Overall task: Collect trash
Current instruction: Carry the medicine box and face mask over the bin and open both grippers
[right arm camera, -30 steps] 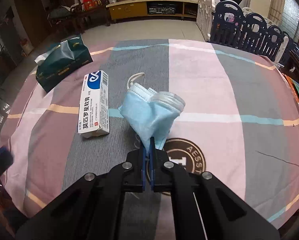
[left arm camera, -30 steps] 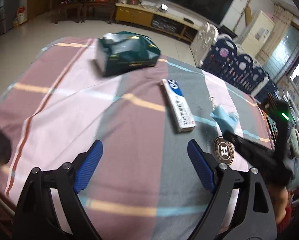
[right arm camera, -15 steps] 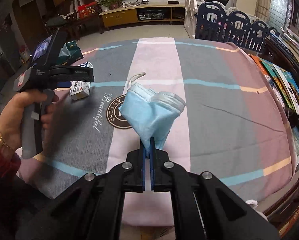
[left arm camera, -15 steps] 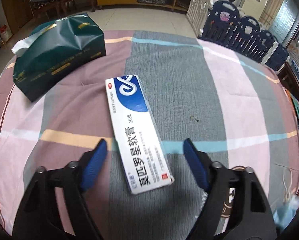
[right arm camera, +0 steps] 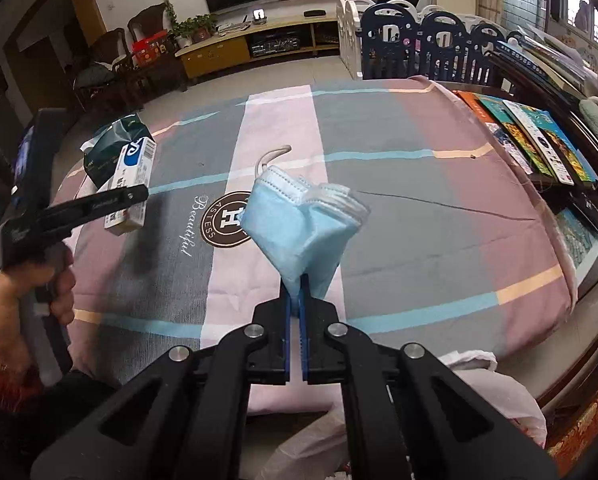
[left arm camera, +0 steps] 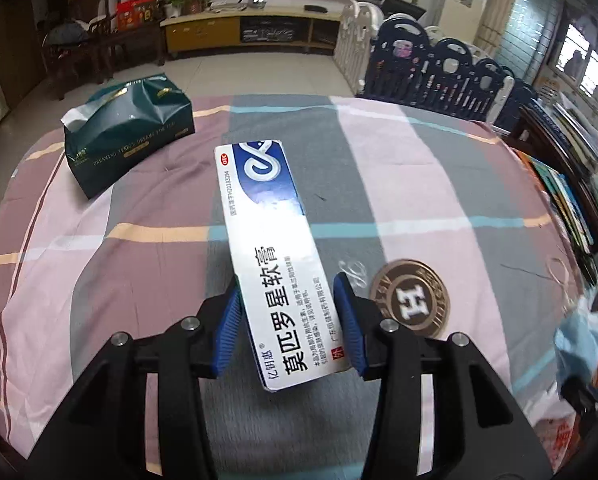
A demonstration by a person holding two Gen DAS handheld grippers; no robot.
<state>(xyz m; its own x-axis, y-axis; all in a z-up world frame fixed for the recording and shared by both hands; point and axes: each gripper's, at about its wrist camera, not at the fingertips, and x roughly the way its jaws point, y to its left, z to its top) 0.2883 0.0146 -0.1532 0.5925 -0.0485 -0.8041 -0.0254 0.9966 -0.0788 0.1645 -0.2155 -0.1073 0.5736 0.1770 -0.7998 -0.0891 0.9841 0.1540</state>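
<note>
On a striped tablecloth [left arm camera: 419, 168], the left gripper [left arm camera: 287, 320] is closing around a white-and-blue ointment box [left arm camera: 267, 232], its pads not yet clearly gripping. The right gripper [right arm camera: 297, 292] is pinching a crumpled blue face mask [right arm camera: 299, 224] above a white plastic bag [right arm camera: 499, 392]. Neither of the 2 items is binned.

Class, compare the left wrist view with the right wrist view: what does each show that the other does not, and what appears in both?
Left wrist only: the left gripper from behind, its jaws closing around the ointment box, and the box's full printed top.

Right wrist only: the right gripper shut on the blue face mask, books beside the table, a white plastic bag below the edge, and the hand holding the left gripper.

Both: the green tissue pack, striped tablecloth and round logo.
</note>
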